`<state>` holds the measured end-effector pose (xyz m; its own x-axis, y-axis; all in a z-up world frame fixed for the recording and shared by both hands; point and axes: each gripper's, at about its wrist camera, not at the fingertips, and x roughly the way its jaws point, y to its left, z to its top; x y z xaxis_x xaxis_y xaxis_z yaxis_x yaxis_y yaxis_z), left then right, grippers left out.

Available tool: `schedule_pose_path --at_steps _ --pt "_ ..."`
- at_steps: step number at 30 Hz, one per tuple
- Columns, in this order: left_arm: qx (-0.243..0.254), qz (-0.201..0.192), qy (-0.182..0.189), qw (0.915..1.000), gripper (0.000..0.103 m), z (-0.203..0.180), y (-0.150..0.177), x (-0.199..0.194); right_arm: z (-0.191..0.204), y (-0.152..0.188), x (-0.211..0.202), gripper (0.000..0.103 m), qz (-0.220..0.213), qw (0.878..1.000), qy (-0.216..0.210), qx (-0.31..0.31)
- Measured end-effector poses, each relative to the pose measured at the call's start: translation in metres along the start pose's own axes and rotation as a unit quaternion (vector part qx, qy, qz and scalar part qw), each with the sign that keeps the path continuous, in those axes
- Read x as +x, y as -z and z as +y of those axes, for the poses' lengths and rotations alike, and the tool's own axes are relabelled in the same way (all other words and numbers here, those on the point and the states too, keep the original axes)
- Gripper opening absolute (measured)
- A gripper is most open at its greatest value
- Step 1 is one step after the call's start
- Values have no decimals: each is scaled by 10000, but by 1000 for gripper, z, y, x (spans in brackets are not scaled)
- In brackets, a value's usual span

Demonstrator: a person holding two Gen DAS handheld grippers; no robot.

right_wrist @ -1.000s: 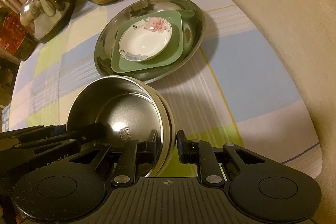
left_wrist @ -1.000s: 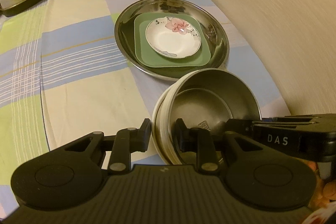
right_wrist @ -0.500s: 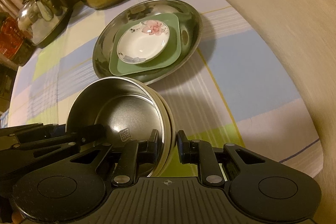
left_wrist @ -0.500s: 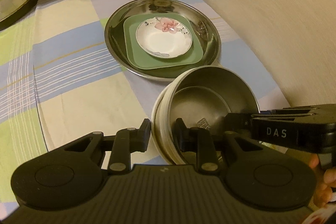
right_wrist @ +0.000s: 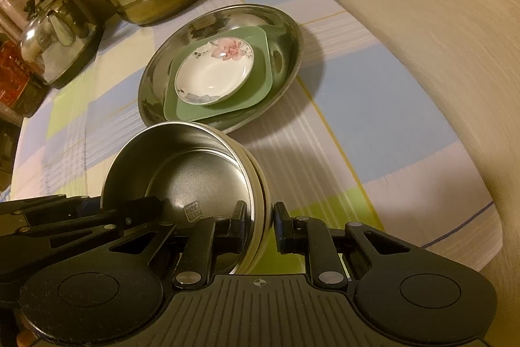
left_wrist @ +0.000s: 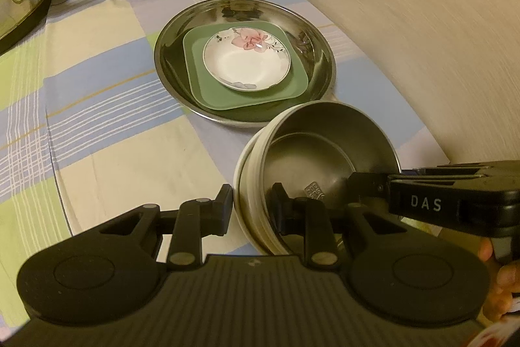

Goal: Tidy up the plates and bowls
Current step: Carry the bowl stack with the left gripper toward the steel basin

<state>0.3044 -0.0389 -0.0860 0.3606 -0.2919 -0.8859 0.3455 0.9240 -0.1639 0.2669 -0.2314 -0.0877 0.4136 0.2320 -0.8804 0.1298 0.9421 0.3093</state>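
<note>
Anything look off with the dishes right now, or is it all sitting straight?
Nothing spilled or damaged. The floral dish sits in the green square plate inside the steel basin. Only the nested bowl stack is tilted, clamped at opposite rims by the left gripper and right gripper.

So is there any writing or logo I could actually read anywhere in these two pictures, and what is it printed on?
"DAS": white letters on the black right hand-held gripper, seen from the left camera.
Small square stamp in the bottom of the round stainless steel bowl: too small to read.
Red container with pale markings at the far left edge: too blurred to read.
Round cross mark on the gripper body: a sign, no words.
</note>
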Motion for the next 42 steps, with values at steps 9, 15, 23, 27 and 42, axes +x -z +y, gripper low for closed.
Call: schedule_pose_path --at_steps 9,15,23,27,42 --pt "41 37 22 10000 23 -1 0 -1 -1 2 -2 16 -28 10000 14 65" --pt "38 83 97 9999 23 -2 3 -2 -3 4 -6 15 -29 9999 41 111" --pt "75 36 146 9999 23 -6 5 -8 -5 8 -14 14 -66 9998 38 158" --pt "82 0 158 9998 23 -6 5 -12 -5 8 -18 14 -92 9998 20 175" --pt "97 -258 178 9995 23 -9 -1 -32 1 1 -37 14 -337 9994 -31 115"
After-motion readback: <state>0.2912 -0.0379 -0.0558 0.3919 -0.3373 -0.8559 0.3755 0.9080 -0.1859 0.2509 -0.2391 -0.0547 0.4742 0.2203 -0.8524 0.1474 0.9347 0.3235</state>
